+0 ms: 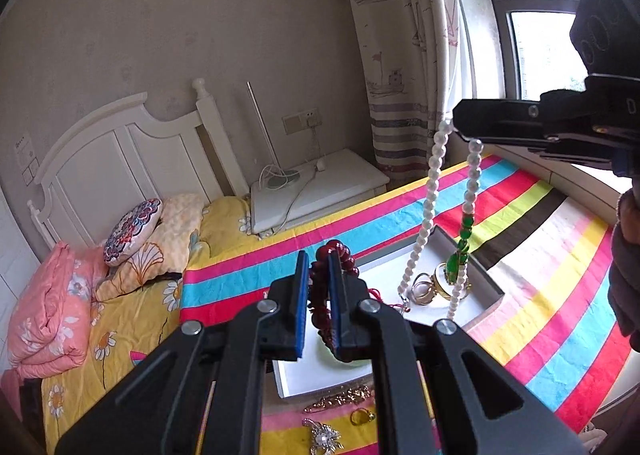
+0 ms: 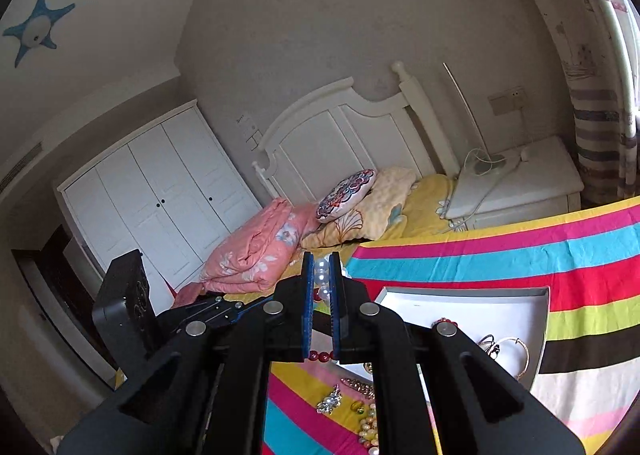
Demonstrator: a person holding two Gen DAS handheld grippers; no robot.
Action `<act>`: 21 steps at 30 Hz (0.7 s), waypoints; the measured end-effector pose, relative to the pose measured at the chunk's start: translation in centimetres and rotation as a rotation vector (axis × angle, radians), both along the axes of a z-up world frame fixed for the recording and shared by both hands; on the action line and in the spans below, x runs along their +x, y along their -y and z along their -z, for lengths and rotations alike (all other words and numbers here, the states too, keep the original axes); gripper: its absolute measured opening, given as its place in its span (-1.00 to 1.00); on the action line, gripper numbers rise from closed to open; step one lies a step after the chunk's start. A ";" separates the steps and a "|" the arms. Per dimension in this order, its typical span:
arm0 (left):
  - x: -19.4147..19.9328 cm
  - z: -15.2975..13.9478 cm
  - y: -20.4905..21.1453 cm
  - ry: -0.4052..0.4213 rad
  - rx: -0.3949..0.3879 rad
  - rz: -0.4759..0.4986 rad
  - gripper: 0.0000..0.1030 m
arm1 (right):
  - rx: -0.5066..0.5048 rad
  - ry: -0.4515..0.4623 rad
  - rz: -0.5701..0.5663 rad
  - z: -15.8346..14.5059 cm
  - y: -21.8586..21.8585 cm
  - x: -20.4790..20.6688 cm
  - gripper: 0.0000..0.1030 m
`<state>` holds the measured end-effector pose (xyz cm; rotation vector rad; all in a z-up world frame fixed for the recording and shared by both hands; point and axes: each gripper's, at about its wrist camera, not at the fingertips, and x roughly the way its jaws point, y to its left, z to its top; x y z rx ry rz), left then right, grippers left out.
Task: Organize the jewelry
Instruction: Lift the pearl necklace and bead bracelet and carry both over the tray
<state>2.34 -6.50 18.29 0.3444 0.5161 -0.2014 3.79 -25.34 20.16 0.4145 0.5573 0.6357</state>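
pearl necklace: the pearl necklace (image 1: 434,183) is hanging in a long loop from the right claw (image 1: 466,131), high above the tray, and its green pendant (image 1: 456,263) is dangling right over the rings. In the right wrist view the pearls are sitting squeezed between the blue pads (image 2: 308,307).
red bead bracelet: the red bead bracelet (image 1: 322,287) is being pinched by the left claw (image 1: 319,303), lifted just above the tray's near-left part, with a thin red cord trailing off to the right.
right claw: pressed together on the pearl strand, hovering up and to the right of the left one.
left claw: closed tight on the dark red beads, low over the tray.
tray: the white tray (image 1: 384,259) is lying flat on the striped cloth, with gold rings (image 1: 434,283) sitting inside near its far right corner.
loose bits: a silver brooch (image 1: 324,437), a small gold ring (image 1: 362,417) and a gold chain piece (image 1: 340,401) are lying on the cloth just in front of the tray.
surface: a rainbow striped cloth (image 1: 540,255) is covering it, kinda wrinkly.
room: a bedroom, with a white headboard (image 1: 120,151), a pink quilt (image 1: 48,307), a nightstand (image 1: 320,187), a curtain (image 1: 404,55) and a white wardrobe (image 2: 156,207).
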 end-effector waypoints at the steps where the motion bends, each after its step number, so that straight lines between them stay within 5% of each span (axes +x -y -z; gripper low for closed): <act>1: 1.0 0.8 -0.1 -0.016 0.004 -0.011 -0.82 | -0.010 -0.007 0.009 0.5 -0.1 0.7 -0.87; 11: 8.6 9.4 -1.4 -0.164 0.044 -0.104 -0.82 | -0.209 -0.122 0.108 7.3 -1.1 6.9 -0.87; 19: 10.6 14.1 -3.4 -0.242 0.008 -0.149 -0.79 | -0.419 -0.254 0.129 15.2 -2.7 8.8 -0.87; 21: 10.5 14.4 -4.0 -0.251 -0.013 -0.154 -0.41 | -0.452 -0.267 0.132 16.2 -3.1 8.8 -0.87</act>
